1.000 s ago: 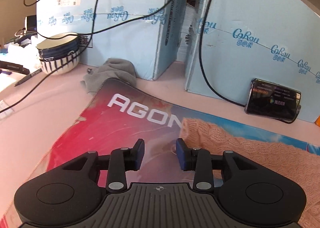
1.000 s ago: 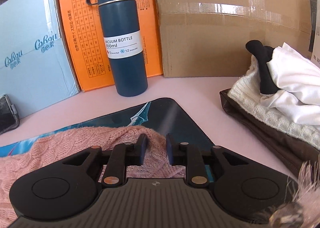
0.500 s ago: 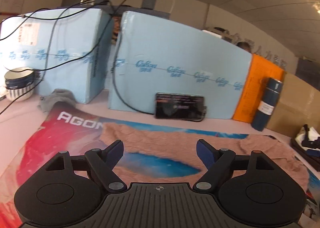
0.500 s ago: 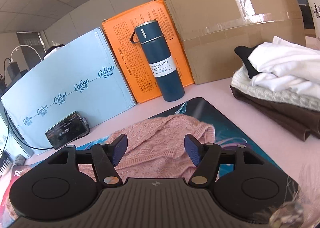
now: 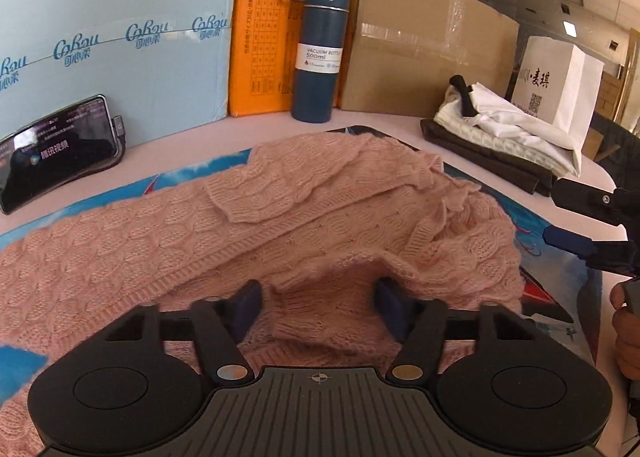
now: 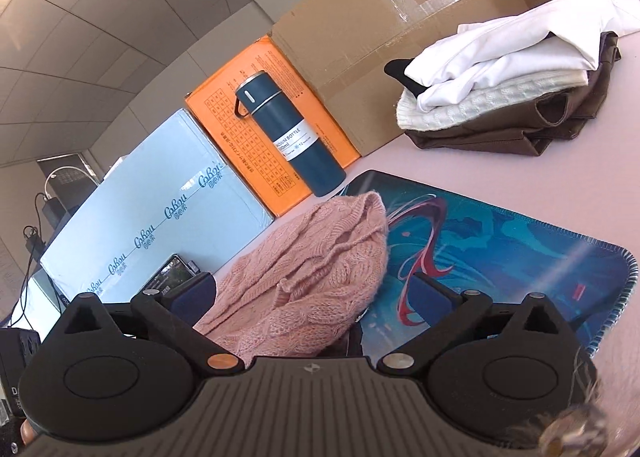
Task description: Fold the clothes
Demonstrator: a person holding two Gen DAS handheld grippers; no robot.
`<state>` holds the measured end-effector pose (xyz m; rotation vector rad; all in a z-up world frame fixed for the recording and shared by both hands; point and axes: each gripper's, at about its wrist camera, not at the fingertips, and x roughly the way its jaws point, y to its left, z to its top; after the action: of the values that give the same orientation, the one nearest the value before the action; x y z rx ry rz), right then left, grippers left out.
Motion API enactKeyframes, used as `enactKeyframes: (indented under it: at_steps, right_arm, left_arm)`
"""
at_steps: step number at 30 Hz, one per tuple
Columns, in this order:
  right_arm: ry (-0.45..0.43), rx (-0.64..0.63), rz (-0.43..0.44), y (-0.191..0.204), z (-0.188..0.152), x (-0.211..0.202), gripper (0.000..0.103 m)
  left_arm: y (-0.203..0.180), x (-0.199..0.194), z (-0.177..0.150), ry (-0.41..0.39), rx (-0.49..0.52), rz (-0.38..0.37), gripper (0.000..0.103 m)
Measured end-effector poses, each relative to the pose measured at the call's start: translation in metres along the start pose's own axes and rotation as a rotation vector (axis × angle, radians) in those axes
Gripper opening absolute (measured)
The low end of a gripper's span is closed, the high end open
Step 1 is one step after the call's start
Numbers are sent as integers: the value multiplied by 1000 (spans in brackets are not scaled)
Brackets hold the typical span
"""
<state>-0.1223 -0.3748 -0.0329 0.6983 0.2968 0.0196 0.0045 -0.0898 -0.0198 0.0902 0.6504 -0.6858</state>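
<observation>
Logging from the remote desk, view by view.

L wrist view:
- Left gripper: released, jaws wide, low over the near hem of the pink sweater; knit bunched between the jaws, nothing pinched.
- Pink sweater: sprawled across the desk mat, one sleeve thrown back over the body, right side rumpled near the mat's right edge.
- Right gripper: seen at the right edge of the mat, also spread, not touching the knit.
- Back edge of the table: phone leaning on the blue box, orange box, vacuum bottle, cardboard box. Folded stack at the far right corner.

R wrist view:
- Right gripper: released, tilted; sweater heaped between and ahead of the jaws, no contact I can confirm.
- Desk mat, vacuum bottle, folded stack as above.

Status (my read): fold barely begun; both claws lining up for a grab.

Risks:
- Loose cable knit: pinching one layer only, or snagging a loop, would drag the heap rather than fold it.
- Uneven L/R grab gives a skewed crease.
- A wide sweep toward the back edge could tip the bottle or phone.
</observation>
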Motion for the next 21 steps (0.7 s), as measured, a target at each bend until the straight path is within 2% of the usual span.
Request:
enactKeyframes:
  at_steps: [2, 7, 9, 10, 13, 16, 18, 20, 21]
  right_arm:
    - [1, 13, 19, -3, -1, 0, 103]
    - [4, 47, 67, -11, -3, -1, 103]
    - [10, 51, 78, -11, -2, 0, 103]
    - [29, 60, 98, -9, 1, 2, 103]
    - [90, 91, 159, 0, 9, 9, 103]
    - [164, 158, 265, 15, 16, 26, 103]
    - [212, 171, 289, 26, 15, 42, 103]
    - [240, 151, 285, 36, 11, 56, 103]
    - [250, 142, 279, 40, 9, 62, 103]
  left_arm:
    - [-8, -9, 2, -47, 16, -19, 12]
    - [-18, -40, 27, -230, -17, -4, 12]
    - [-14, -40, 38, -256, -33, 21, 12]
    - [-11, -36, 42, -251, -34, 40, 13]
    - [0, -9, 44, -160, -16, 97, 16]
    - [11, 9, 36, -78, -51, 143, 18]
    - [13, 16, 30, -33, -54, 192, 25]
    - [13, 15, 26, -9, -43, 274, 52]
    - [13, 11, 24, -8, -43, 304, 57]
